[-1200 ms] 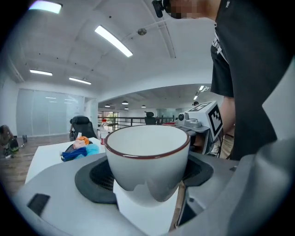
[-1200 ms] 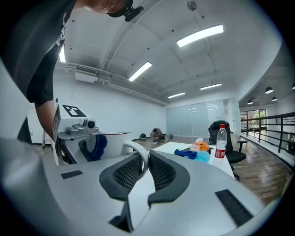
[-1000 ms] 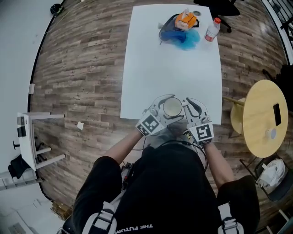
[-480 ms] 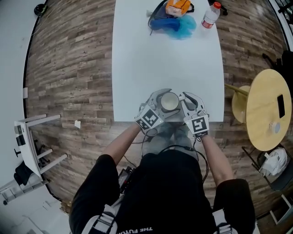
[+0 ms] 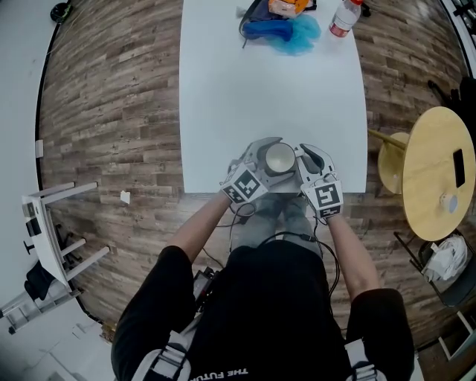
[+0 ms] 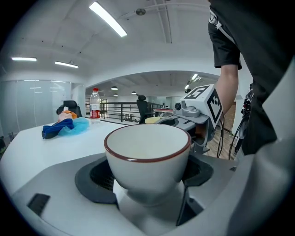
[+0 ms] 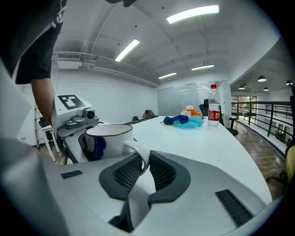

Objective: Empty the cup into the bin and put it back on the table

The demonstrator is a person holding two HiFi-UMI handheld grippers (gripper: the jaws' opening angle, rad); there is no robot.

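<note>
The white ceramic cup with the dark red rim [image 5: 280, 158] is at the near edge of the white rectangular worktop [image 5: 268, 89] and looks empty. Your left claw [image 6: 147, 184] clasps its body and your right claw [image 7: 143, 168] pinches its handle. I cannot tell whether its base touches. Set it flat, further in from the edge, before you loosen either claw. The blue cloth [image 5: 286, 31] and red-capped plastic bottle [image 5: 343, 16] lie well apart at the far end, so nothing blocks you.
</note>
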